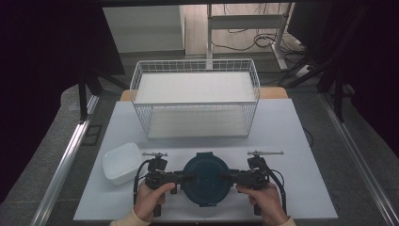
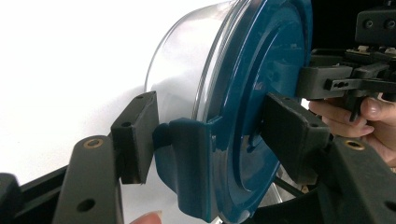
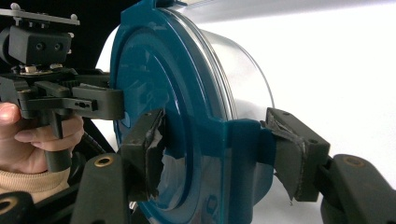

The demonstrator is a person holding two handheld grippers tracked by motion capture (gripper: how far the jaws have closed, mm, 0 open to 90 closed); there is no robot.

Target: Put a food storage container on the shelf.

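Observation:
A round clear container with a dark blue lid [image 1: 205, 181] sits on the white table near the front edge, between my two grippers. My left gripper [image 1: 188, 178] comes in from the left. In the left gripper view, the left gripper [image 2: 212, 133] has one pad on the lid's top and the other against the side latch [image 2: 187, 158]. My right gripper [image 1: 226, 178] comes in from the right. In the right gripper view, the right gripper [image 3: 217, 151] clamps the opposite latch [image 3: 243, 149] the same way, with its torn pads pressing on both sides.
A white wire basket [image 1: 195, 103] stands at the back of the white table [image 1: 291, 141]. A white rectangular dish [image 1: 121, 162] lies just left of my left gripper. A person's hands hold both grippers at the table's front edge.

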